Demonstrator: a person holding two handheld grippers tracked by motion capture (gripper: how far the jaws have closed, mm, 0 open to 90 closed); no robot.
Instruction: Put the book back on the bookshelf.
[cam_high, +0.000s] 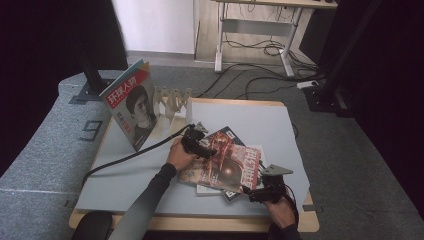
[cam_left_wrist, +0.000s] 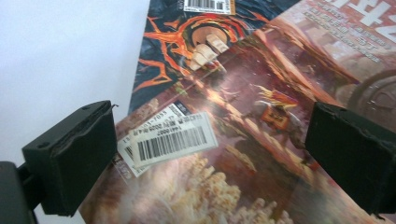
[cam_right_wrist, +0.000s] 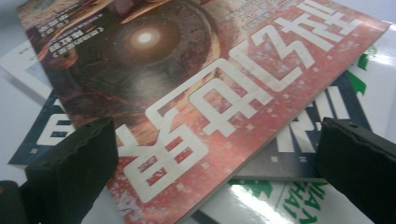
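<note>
Red and glossy, the top magazine lies on a loose pile near the front of the desk. One magazine is already stood in the rack. The left tool and right tool are held wide open at its opposite edges; nothing is gripped yet, so the pile is judged left to be sorted.
</note>
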